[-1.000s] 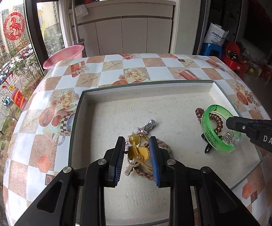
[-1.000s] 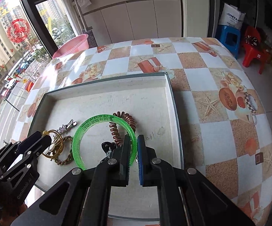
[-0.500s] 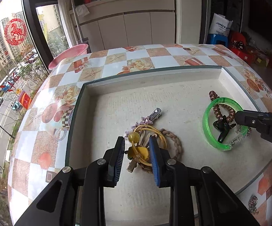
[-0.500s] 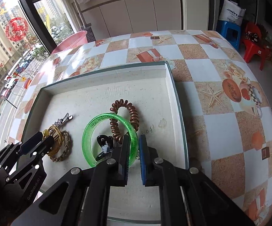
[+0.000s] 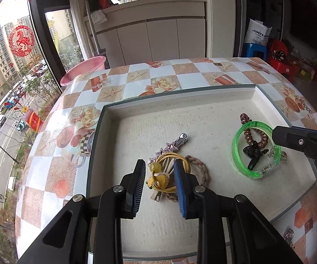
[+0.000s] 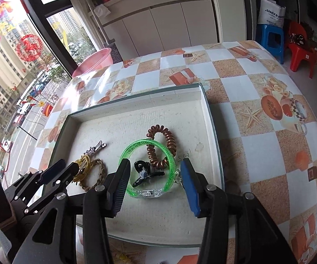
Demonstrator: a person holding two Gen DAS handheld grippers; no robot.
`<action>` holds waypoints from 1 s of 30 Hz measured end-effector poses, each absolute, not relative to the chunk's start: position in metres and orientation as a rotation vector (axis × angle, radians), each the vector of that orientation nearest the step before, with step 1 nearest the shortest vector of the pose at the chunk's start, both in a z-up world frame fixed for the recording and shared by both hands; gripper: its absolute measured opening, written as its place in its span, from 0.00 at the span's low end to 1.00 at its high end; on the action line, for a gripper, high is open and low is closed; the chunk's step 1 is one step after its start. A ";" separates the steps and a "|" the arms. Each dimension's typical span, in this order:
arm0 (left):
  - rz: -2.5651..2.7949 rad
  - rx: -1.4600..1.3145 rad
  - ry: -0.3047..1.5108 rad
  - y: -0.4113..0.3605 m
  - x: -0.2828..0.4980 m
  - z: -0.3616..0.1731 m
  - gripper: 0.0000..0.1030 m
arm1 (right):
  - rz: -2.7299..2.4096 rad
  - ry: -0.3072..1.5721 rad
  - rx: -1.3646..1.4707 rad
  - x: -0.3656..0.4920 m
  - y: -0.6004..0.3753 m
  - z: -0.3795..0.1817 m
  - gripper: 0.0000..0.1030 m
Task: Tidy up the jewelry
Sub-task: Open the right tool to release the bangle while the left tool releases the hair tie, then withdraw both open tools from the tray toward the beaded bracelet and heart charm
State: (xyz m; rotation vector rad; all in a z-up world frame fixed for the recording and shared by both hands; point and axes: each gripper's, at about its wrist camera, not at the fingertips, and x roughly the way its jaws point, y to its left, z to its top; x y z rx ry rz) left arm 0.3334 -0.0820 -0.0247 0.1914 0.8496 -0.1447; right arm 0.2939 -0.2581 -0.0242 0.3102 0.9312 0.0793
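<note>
A shallow white tray [image 5: 180, 90] holds the jewelry. My left gripper [image 5: 159, 171] hovers low over a pile at the tray's front. Its jaws stand part open around a yellow beaded hair tie [image 5: 158, 180] that lies on a braided band [image 5: 202, 167]. A silver star clip [image 5: 176, 143] lies just beyond. My right gripper [image 6: 155, 169] has its jaws opening on either side of a green bangle [image 6: 125, 154], which lies flat on the tray. Inside the bangle are a brown spiral tie [image 6: 169, 140] and a black claw clip [image 6: 143, 173].
The tray sits on a table with a checked shell-print cloth [image 6: 257, 114]. A pink basin [image 5: 83, 68] stands at the far left edge, by the window. White cabinets, a blue stool [image 6: 270, 37] and a red chair stand beyond. A small trinket [image 5: 289, 239] lies outside the tray.
The right jaws, shut on the green bangle's rim before, have spread wide and the bangle now lies flat on the tray. The left gripper stays around the yellow tie.
</note>
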 end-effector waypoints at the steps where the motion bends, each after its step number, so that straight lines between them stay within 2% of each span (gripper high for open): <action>1: -0.146 0.189 0.845 -0.082 0.333 -0.023 0.39 | 0.082 0.923 0.312 0.291 -0.258 -0.021 0.51; 3: -0.143 0.185 0.838 -0.082 0.332 -0.019 0.40 | 0.087 0.911 0.315 0.286 -0.257 -0.015 0.52; 4: -0.139 0.179 0.837 -0.081 0.331 -0.017 0.67 | 0.089 0.905 0.316 0.284 -0.257 -0.013 0.52; 5: -0.129 0.164 0.830 -0.078 0.330 -0.014 0.87 | 0.089 0.898 0.316 0.281 -0.257 -0.010 0.53; 6: -0.117 0.147 0.806 -0.075 0.327 -0.010 1.00 | 0.090 0.894 0.318 0.279 -0.257 -0.008 0.53; 12: -0.123 0.134 0.785 -0.072 0.319 0.007 1.00 | 0.097 0.888 0.334 0.267 -0.258 -0.001 0.58; 13: -0.123 0.132 0.784 -0.071 0.315 0.009 1.00 | 0.100 0.891 0.336 0.265 -0.258 0.000 0.61; 16: -0.127 0.125 0.783 -0.065 0.303 0.013 1.00 | 0.119 0.896 0.345 0.257 -0.256 0.000 0.83; 25: -0.141 0.095 0.780 -0.038 0.252 0.021 1.00 | 0.144 0.895 0.355 0.220 -0.250 0.007 0.87; 27: -0.159 0.086 0.783 -0.035 0.241 0.023 1.00 | 0.143 0.892 0.354 0.211 -0.248 0.010 0.99; 30: -0.163 0.085 0.786 -0.032 0.224 0.025 1.00 | 0.153 0.863 0.371 0.198 -0.248 0.015 1.00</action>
